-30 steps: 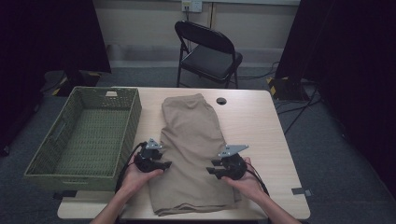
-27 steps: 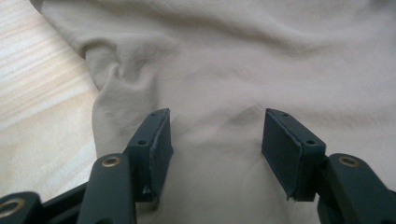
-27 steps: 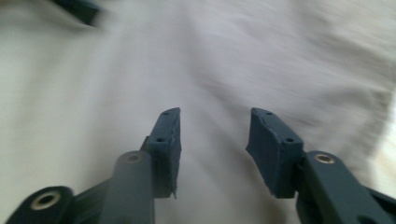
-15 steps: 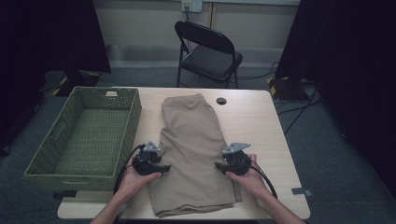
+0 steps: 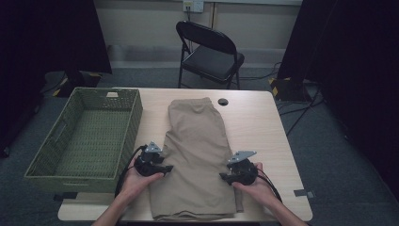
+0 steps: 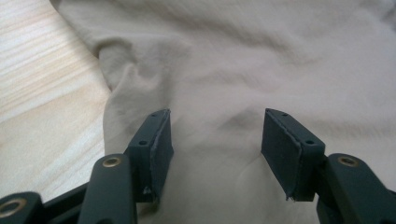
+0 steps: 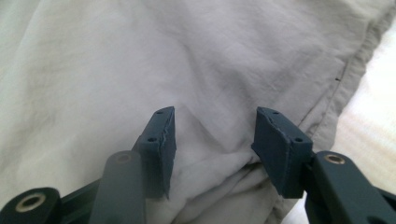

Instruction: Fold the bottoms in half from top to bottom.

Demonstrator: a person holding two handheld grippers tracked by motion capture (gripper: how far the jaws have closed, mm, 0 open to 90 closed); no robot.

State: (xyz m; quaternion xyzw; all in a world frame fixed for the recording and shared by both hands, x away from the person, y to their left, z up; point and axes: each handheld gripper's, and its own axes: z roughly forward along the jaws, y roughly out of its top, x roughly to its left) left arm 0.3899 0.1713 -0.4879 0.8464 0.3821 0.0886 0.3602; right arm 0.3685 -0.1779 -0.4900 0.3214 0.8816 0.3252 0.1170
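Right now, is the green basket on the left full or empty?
Empty. In the high view the green basket shows only its bare woven floor; the tan shorts lie outside it, on the table beside it.

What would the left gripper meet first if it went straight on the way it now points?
Most likely the tan shorts: the left gripper has open jaws right over the cloth, though whether they already touch it is unclear.
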